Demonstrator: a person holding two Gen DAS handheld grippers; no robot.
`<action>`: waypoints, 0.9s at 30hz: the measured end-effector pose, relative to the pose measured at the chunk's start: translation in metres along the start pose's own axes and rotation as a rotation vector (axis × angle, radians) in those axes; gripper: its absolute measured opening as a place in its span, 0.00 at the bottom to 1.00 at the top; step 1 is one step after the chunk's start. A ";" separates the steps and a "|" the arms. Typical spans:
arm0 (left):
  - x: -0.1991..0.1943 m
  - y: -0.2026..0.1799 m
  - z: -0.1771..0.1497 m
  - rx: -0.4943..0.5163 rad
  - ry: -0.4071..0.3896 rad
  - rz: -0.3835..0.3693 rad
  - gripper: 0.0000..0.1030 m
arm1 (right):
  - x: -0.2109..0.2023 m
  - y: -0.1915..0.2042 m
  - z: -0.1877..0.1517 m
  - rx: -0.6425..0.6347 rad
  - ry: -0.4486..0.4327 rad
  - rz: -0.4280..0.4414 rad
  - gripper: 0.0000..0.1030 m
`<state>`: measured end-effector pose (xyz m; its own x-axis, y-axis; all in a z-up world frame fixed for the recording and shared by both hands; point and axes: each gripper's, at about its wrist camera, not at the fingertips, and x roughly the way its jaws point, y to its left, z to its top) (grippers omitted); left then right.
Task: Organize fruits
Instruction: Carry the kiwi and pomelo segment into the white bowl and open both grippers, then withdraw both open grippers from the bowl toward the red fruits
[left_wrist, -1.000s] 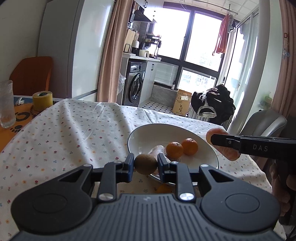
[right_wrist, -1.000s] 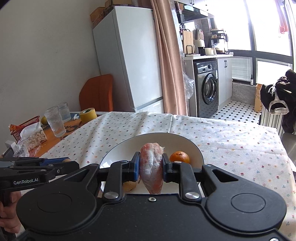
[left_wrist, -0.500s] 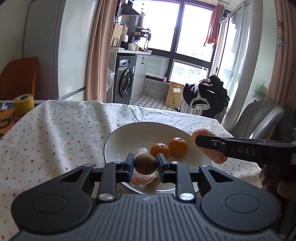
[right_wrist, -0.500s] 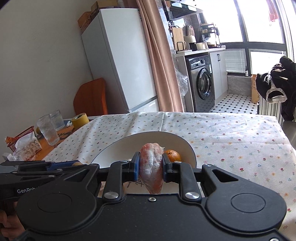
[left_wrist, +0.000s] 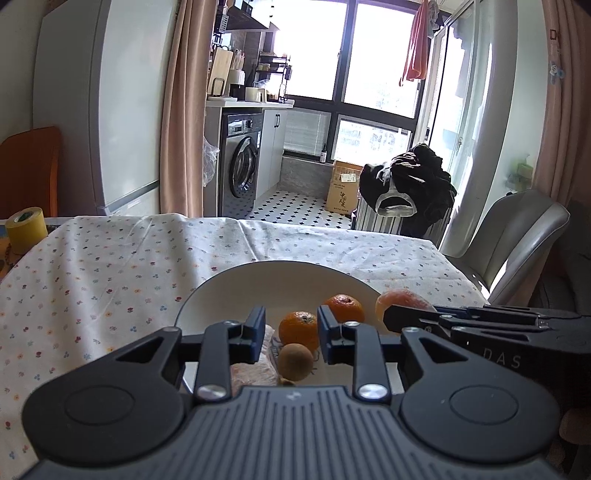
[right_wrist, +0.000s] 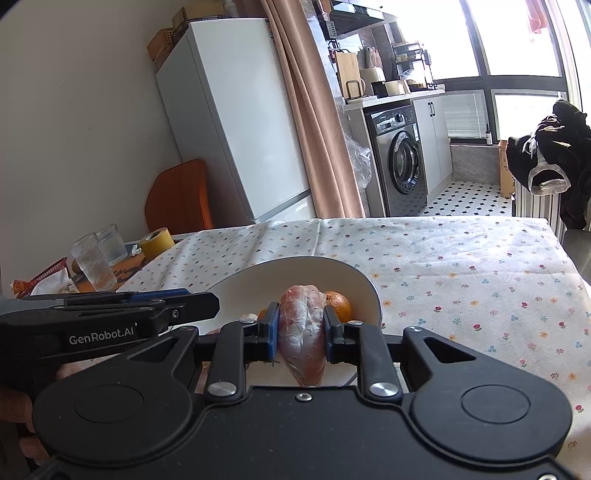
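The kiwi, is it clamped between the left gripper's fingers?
No, the kiwi lies on the white plate below the open left gripper.

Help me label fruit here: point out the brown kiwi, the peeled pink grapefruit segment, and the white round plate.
brown kiwi (left_wrist: 295, 361), left wrist view, its middle.
peeled pink grapefruit segment (right_wrist: 302, 332), right wrist view, its middle.
white round plate (left_wrist: 280, 275), left wrist view, bare inner wall.

A tall white refrigerator (right_wrist: 236, 122) stands against the pale plaster wall beside a long salmon-pink curtain (left_wrist: 181, 110). Beyond, a silver front-loading washing machine (left_wrist: 240, 166) sits on black-and-white diamond floor tiles (left_wrist: 295, 206) under bright black-framed windows (left_wrist: 347, 62). A grey moulded chair (left_wrist: 517, 236) stands right.
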<state>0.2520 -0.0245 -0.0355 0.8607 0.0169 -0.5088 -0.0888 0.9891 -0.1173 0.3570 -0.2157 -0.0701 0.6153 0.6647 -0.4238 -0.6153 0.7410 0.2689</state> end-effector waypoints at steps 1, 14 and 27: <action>0.000 0.002 0.001 -0.009 0.001 0.008 0.31 | 0.000 0.001 0.000 -0.002 -0.001 0.002 0.21; -0.019 0.025 -0.017 -0.080 0.017 0.082 0.48 | 0.000 0.011 -0.003 -0.036 -0.009 0.004 0.21; -0.052 0.036 -0.036 -0.123 0.021 0.139 0.69 | -0.006 0.022 -0.002 -0.057 -0.033 0.015 0.41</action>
<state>0.1859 0.0047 -0.0444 0.8253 0.1476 -0.5451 -0.2676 0.9522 -0.1474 0.3389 -0.2035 -0.0639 0.6213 0.6790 -0.3911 -0.6507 0.7252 0.2251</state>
